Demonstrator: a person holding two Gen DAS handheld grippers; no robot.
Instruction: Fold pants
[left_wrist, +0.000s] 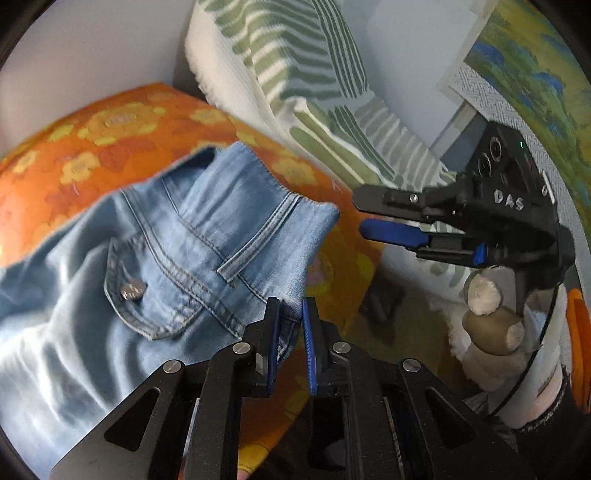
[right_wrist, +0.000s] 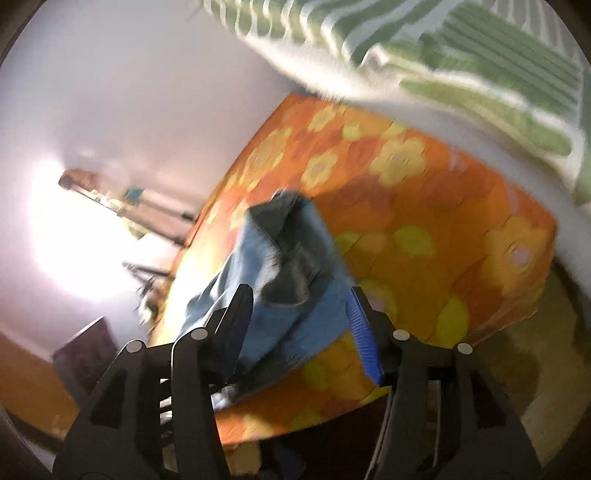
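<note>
Light blue denim pants (left_wrist: 155, 258) lie bunched on an orange flowered bed cover (left_wrist: 92, 136), waistband and buttoned back pocket facing me. My left gripper (left_wrist: 291, 314) is shut on the waistband edge. My right gripper (left_wrist: 364, 218) shows in the left wrist view to the right of the waistband, jaws apart and holding nothing. In the blurred right wrist view the right gripper (right_wrist: 301, 306) is open, with the pants (right_wrist: 280, 280) in a heap between and beyond its fingers on the bed cover (right_wrist: 424, 206).
A green and white striped pillow (left_wrist: 295, 74) leans against the wall behind the bed. A stuffed toy (left_wrist: 487, 314) sits on the floor to the right. A painting (left_wrist: 532, 66) hangs at the upper right. Bright window light (right_wrist: 74, 236) fills the left.
</note>
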